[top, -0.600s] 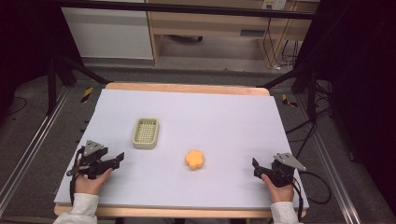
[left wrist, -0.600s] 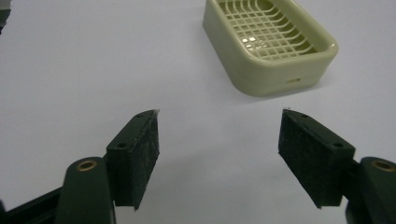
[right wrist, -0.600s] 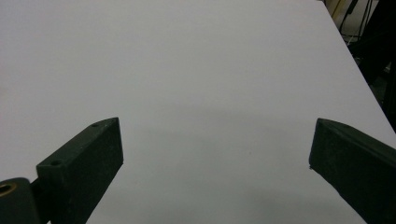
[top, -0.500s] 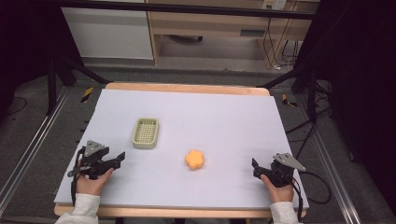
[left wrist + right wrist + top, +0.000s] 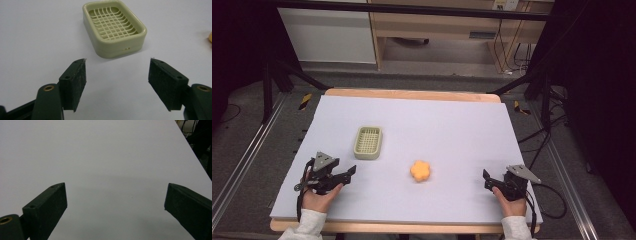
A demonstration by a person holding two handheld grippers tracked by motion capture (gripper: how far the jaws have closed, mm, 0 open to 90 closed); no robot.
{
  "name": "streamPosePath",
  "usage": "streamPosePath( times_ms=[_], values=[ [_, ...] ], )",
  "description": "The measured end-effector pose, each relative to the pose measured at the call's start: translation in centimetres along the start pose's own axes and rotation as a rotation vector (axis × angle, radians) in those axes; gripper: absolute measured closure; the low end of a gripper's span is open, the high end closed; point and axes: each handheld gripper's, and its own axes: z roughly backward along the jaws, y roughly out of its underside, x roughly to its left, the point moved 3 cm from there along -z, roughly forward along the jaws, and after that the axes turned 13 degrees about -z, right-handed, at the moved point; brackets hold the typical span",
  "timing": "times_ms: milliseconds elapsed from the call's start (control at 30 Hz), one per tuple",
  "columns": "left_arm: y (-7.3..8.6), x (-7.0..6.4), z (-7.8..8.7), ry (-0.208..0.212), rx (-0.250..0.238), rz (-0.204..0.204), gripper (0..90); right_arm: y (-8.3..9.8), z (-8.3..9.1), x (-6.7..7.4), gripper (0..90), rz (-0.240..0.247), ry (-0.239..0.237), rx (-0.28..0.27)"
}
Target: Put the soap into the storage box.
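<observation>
A pale green soap dish (image 5: 368, 142) with a grid bottom lies left of the table's middle. In the left gripper view the soap dish (image 5: 113, 27) sits empty just beyond the jaws, slightly left of the gap. An orange flower-shaped piece (image 5: 420, 170) rests near the centre front, and its edge (image 5: 210, 37) shows at the far right. My left gripper (image 5: 348, 174) (image 5: 117, 72) is open near the front left, holding nothing. My right gripper (image 5: 486, 180) (image 5: 116, 202) is open at the front right over the bare mat, its jaws wide apart.
The lilac mat (image 5: 452, 125) covers a wooden table (image 5: 412, 94). Cables (image 5: 552, 200) trail off the right edge. Dark frame legs (image 5: 532, 80) and a wooden cabinet (image 5: 437, 30) stand behind the table.
My left gripper has shifted slightly to the right. The right gripper, the dish and the orange piece have hardly moved.
</observation>
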Motion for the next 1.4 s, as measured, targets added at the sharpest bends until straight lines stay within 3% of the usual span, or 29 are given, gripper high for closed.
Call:
streamPosePath(
  times_ms=[267,533,867,1100,1400],
  values=[
    [-0.4,-0.8,-0.1,0.007,-0.005,-0.024,30.3,0.0,-0.1,0.0,4.9,0.002,0.013,0.006],
    [-0.4,-1.1,-0.1,0.007,-0.008,-0.030,30.0,0.2,0.1,0.2,3.7,0.016,0.048,-0.030],
    [-0.9,-1.5,-0.2,0.014,-0.008,-0.051,29.4,0.2,-0.1,0.2,3.4,0.023,0.056,-0.002],
    [-1.7,-2.6,-0.7,0.058,-0.019,-0.060,28.9,0.2,-0.1,0.2,3.6,0.020,0.053,-0.003],
    [-2.4,-3.5,-1.0,0.085,-0.016,-0.085,27.5,0.2,-0.2,0.2,4.3,0.024,0.051,0.007]
  ],
)
